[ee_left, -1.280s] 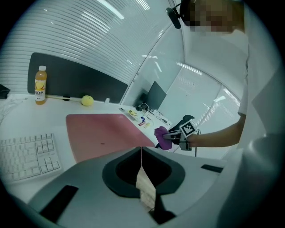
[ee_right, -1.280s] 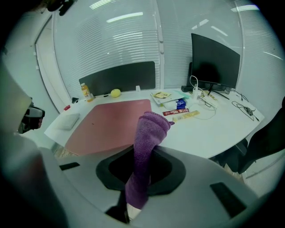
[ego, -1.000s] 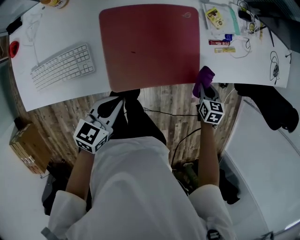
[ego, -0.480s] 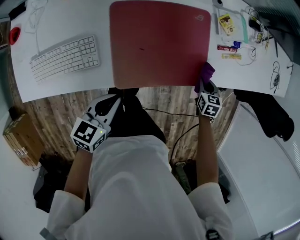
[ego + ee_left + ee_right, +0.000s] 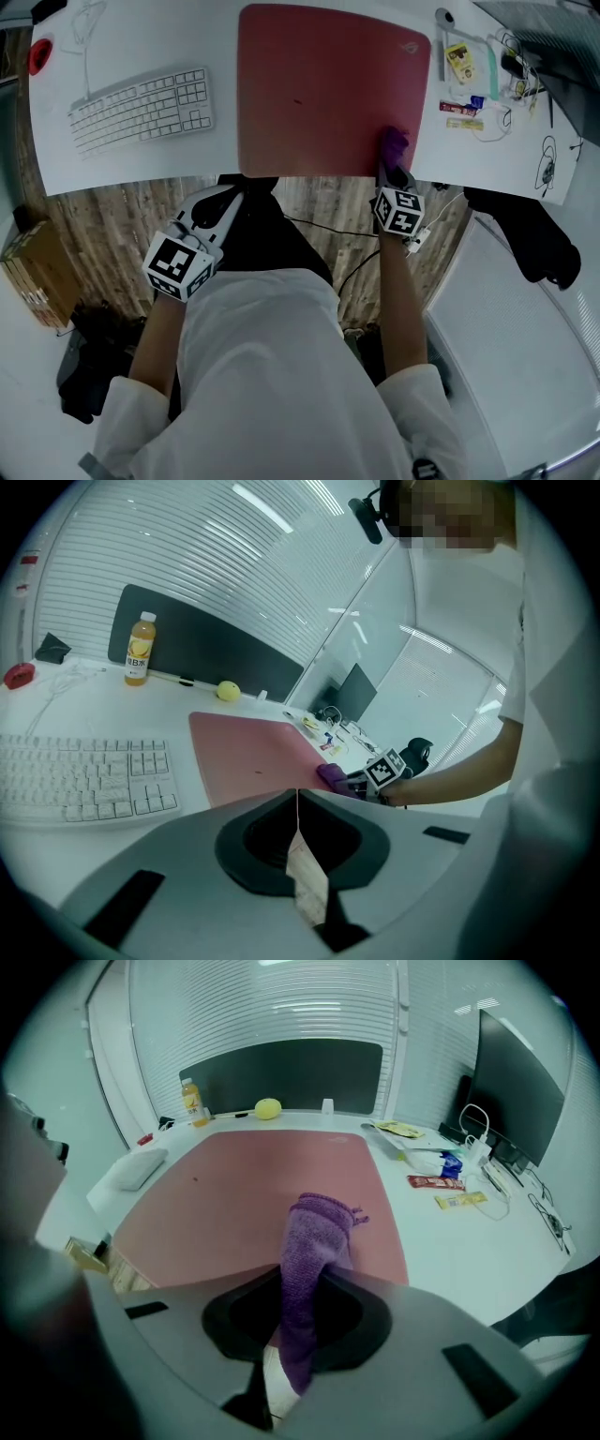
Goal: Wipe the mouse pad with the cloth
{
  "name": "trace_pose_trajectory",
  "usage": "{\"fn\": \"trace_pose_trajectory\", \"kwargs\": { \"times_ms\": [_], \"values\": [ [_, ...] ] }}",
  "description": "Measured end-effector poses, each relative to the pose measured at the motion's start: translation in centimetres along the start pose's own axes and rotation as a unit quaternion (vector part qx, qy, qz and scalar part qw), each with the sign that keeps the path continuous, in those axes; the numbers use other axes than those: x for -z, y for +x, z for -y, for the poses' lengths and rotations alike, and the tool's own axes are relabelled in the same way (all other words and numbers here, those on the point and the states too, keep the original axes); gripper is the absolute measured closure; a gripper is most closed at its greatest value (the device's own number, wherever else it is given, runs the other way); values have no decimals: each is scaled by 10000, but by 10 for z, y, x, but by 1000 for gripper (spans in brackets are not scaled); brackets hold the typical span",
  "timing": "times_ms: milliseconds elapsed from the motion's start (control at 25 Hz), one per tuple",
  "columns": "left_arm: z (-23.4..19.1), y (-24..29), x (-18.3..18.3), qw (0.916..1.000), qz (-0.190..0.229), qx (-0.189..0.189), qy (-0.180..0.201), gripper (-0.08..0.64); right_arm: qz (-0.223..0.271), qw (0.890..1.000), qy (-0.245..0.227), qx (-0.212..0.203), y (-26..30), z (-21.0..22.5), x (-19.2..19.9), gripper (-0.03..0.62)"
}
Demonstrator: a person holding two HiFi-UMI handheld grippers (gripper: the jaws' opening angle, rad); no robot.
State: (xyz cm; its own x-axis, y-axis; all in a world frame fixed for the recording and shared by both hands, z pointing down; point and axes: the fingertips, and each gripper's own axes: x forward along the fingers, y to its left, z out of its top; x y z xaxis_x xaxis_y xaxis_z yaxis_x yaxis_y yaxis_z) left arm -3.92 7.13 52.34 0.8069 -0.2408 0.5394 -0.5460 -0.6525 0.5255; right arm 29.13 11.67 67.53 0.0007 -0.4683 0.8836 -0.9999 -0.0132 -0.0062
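Note:
A large red mouse pad (image 5: 328, 89) lies on the white desk (image 5: 131, 164); it shows too in the left gripper view (image 5: 248, 752) and the right gripper view (image 5: 253, 1194). A purple cloth (image 5: 393, 145) rests on the pad's near right corner, pinched in my right gripper (image 5: 392, 167). In the right gripper view the cloth (image 5: 314, 1241) sticks out forward from between the jaws of that gripper (image 5: 298, 1321). My left gripper (image 5: 230, 202) hangs below the desk's front edge, shut and empty, its jaws meeting in its own view (image 5: 297, 808).
A white keyboard (image 5: 141, 108) lies left of the pad. Snack packets (image 5: 459, 108), cables and small items crowd the desk's right part. A juice bottle (image 5: 139, 649) and a yellow ball (image 5: 228, 691) stand at the back. A black chair (image 5: 530, 234) is at the right, a cardboard box (image 5: 37, 272) at the left.
My right gripper has carried the cloth left and forward, from just off the pad's right edge onto its near right corner. The left gripper has stayed where it was.

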Motion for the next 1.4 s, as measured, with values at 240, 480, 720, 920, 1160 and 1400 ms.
{"fn": "trace_pose_trajectory", "kwargs": {
  "times_ms": [240, 480, 720, 920, 1160, 1400],
  "values": [
    [-11, -14, -2, 9999, 104, -84, -22, 540, -17, 9996, -151, -255, 7, -49, -6, 517],
    [-21, -25, -2, 9997, 167, -140, -56, 540, -36, 9981, -339, -505, 11, -94, -13, 517],
    [-35, -38, 0, 9993, 261, -225, -153, 540, -56, 9970, -414, -652, 14, -128, -20, 517],
    [-47, -51, 5, 9989, 290, -290, -232, 540, -82, 9955, -431, -840, 16, -165, -23, 517],
    [-65, -67, 6, 9982, 366, -375, -296, 540, -122, 9914, -606, -1151, 17, -216, -29, 517],
    [-84, -82, 6, 9972, 438, -482, -375, 540, -160, 9893, -611, -1315, 21, -251, -34, 517]
  ]
}}
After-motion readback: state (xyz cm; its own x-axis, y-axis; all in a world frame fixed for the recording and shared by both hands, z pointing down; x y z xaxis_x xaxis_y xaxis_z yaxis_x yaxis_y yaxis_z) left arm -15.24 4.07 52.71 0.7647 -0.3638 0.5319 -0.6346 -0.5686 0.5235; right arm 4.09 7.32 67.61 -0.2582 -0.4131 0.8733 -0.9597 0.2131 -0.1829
